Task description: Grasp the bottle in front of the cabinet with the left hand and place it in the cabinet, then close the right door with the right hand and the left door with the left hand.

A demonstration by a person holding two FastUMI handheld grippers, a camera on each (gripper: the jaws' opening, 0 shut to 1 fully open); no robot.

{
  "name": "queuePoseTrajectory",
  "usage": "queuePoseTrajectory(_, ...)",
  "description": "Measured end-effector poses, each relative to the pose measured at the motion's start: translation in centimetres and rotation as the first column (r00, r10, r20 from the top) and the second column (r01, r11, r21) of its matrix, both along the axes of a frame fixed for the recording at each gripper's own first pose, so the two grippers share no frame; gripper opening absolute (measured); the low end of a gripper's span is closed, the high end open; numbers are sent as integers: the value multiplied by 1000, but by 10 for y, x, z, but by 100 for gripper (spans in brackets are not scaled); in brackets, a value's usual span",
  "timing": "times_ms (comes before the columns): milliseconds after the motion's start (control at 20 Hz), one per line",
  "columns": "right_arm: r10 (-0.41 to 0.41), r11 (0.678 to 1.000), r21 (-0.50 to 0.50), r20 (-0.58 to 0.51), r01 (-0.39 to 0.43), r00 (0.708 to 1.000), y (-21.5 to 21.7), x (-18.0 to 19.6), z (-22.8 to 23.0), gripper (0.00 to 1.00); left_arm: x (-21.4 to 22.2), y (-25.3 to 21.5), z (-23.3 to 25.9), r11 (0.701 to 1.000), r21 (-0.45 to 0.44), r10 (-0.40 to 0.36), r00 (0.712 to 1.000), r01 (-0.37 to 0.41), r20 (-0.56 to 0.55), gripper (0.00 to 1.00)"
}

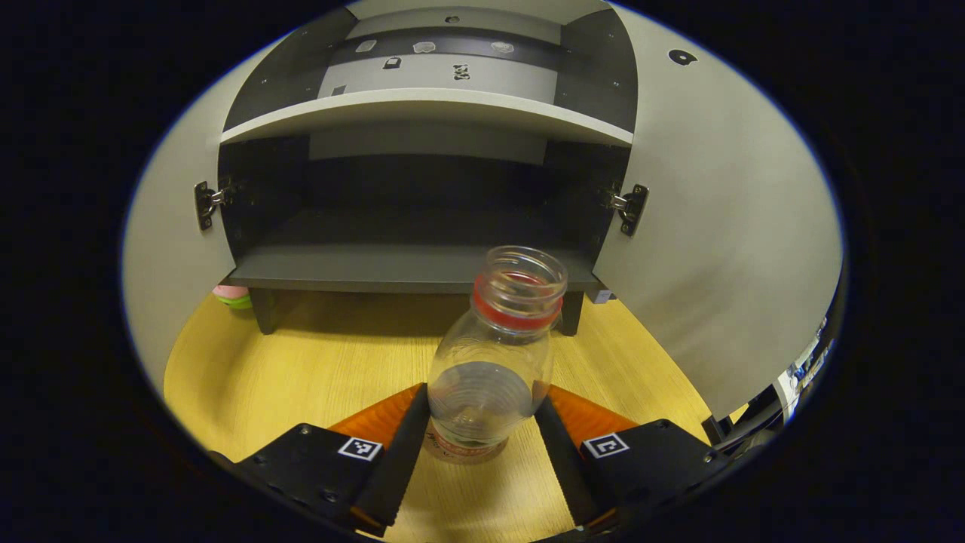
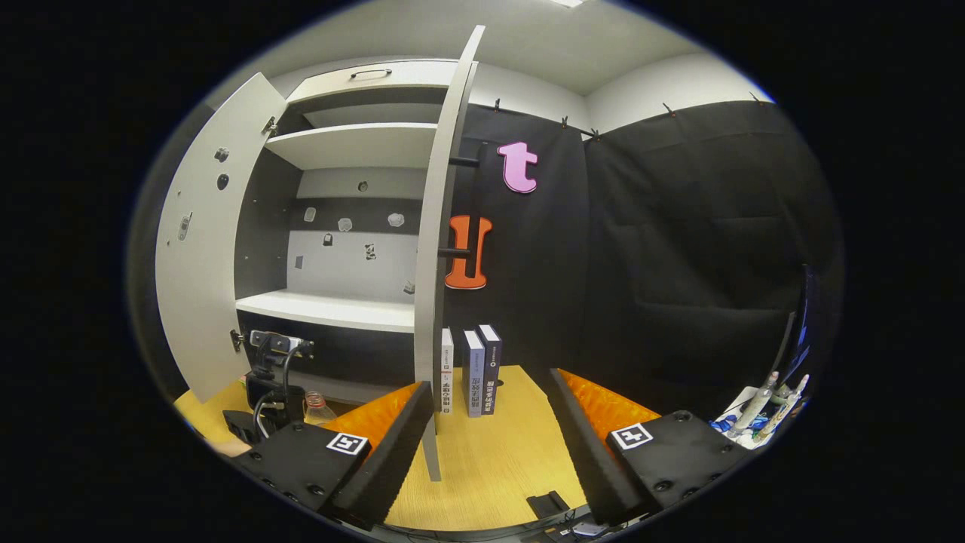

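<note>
Clear, capless, red-collared bottle (image 1: 491,354) upright on the tabletop before the open-doored cabinet (image 1: 422,268).

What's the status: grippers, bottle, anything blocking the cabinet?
Left gripper closed on the bottle, bottle on the table. Right gripper open, at the right door edge. Both doors open, lower shelf unobstructed.

Three books (image 2: 471,369) upright on wooden table (image 2: 490,460).
</note>
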State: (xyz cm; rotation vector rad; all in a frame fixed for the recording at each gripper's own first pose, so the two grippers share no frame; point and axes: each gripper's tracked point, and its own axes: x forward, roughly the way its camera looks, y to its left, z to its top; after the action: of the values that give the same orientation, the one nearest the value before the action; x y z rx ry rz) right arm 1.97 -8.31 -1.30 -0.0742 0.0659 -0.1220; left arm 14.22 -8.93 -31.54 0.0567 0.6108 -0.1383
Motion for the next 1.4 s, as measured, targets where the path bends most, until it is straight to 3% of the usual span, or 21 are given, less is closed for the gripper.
queuePoseTrajectory(250, 35, 999, 16, 2, -35, 999, 11, -3, -2, 100, -8, 7, 36, 999, -39, 11, 1000, -10, 10, 82)
queuePoseTrajectory(550, 79, 996, 39, -12, -79, 997, 27, -12, -11, 100, -9, 18, 118, 998, -61, 5, 997, -1, 77, 82)
queuePoseTrajectory(600, 85, 995, 44, -15, -84, 996, 31, -14, -13, 94, -7, 19, 134, 997, -72, 2, 995, 6, 96, 82)
queuePoseTrajectory(650, 91, 995, 47, -16, -90, 996, 34, -14, -15, 100, -6, 21, 150, 996, -84, -4, 993, 14, 115, 82)
queuePoseTrajectory(750, 102, 993, 55, -19, -101, 995, 41, -16, -16, 100, -1, 27, 181, 996, -86, -15, 989, 28, 148, 81)
queuePoseTrajectory(1000, 111, 992, 61, -17, -110, 994, 49, -24, -18, 100, 25, 31, 263, 996, -26, -73, 956, 84, 285, 81)
queuePoseTrajectory(1400, 58, 996, 61, -9, -58, 998, 34, -32, -15, 100, 84, 27, 349, 994, -38, -75, 907, 99, 414, 81)
